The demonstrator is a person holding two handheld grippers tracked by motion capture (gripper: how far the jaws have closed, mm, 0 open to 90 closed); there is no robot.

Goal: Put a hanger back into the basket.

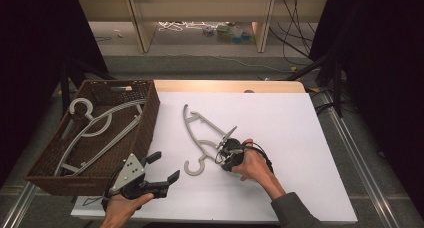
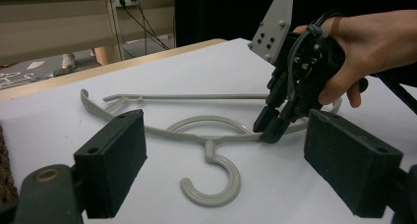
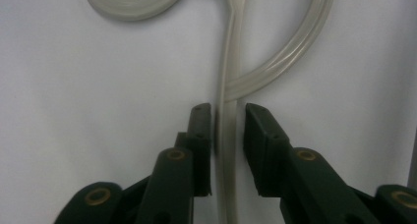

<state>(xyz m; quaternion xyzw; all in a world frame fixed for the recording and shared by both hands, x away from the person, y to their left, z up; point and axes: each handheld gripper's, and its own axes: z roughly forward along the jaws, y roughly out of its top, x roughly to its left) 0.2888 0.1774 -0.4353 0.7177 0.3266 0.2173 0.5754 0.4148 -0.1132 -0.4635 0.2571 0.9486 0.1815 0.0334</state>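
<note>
Lying flat on the white foam-covered table [image 1: 280, 138], the pale grey plastic clothes hanger [image 1: 202, 133] has its open hook pointing toward the person and its arms running away toward the far edge, just right of the dark brown woven wicker basket [image 1: 150, 119] that already holds other grey hangers [image 1: 95, 130]; the right gripper [image 1: 229, 149] comes down on one thin arm of the hanger close to the neck, and in the right gripper view its jaws stand nearly together with the arm [image 3: 227, 135] between them, one pad touching it and a sliver of a gap showing at the other, so I cannot tell whether the clamp is fully tight; the left gripper [image 1: 162, 169] hovers near the basket's front corner with its jaws wide apart and nothing between them; the hanger should be light and stiff, though its slim, smooth rod is likely to twist or slip in a pinch, so a hold near the neck, where the arms meet the hook, ought to keep it balanced and stop it swinging.
</note>
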